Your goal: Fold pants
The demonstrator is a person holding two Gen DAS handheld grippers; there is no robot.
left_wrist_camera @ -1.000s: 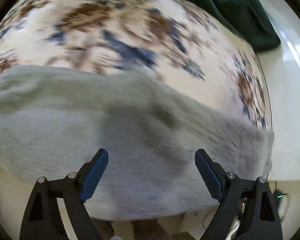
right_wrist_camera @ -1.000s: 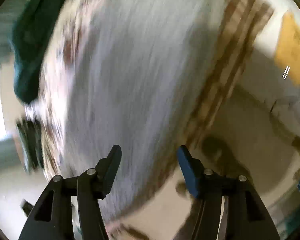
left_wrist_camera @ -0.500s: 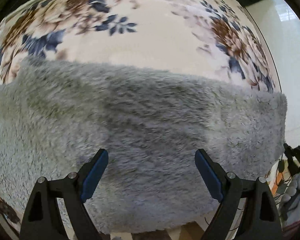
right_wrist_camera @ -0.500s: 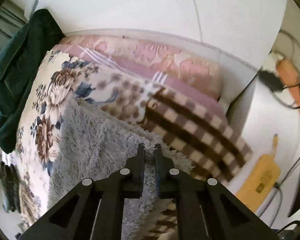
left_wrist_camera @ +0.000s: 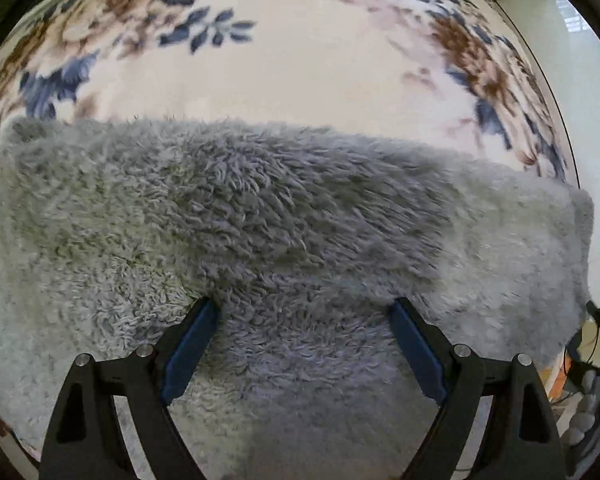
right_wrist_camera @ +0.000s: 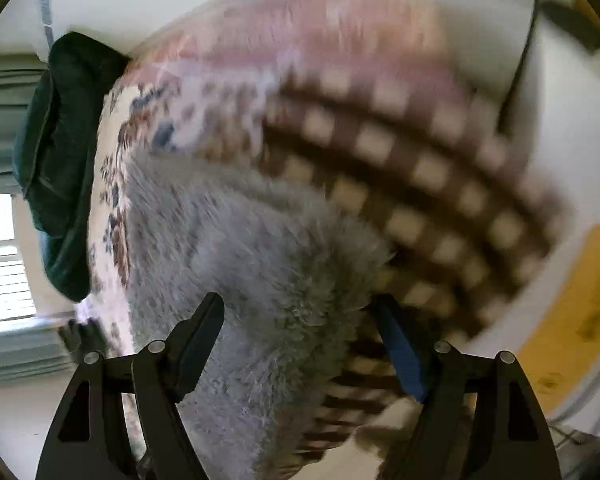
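Change: right gripper (right_wrist_camera: pixel 300 312), clamped on the pants' (left_wrist_camera: pixel 284 220) corner half a second ago, is now standing released (fold likely laid)
Left gripper (left_wrist_camera: pixel 304 308): hovering spread wide, holding nothing
Pants: lying flat across the floral blanket (left_wrist_camera: pixel 300 60)
Unclear: right view is blurring; pants' near edge is cut off

My left tool (left_wrist_camera: pixel 302 306), black-framed with blue-padded fingers (left_wrist_camera: pixel 190 340), is spread wide, its tips low against the surface beneath. My right tool (right_wrist_camera: pixel 300 304), same black frame and blue pads, is also spread wide; its view is motion-blurred.
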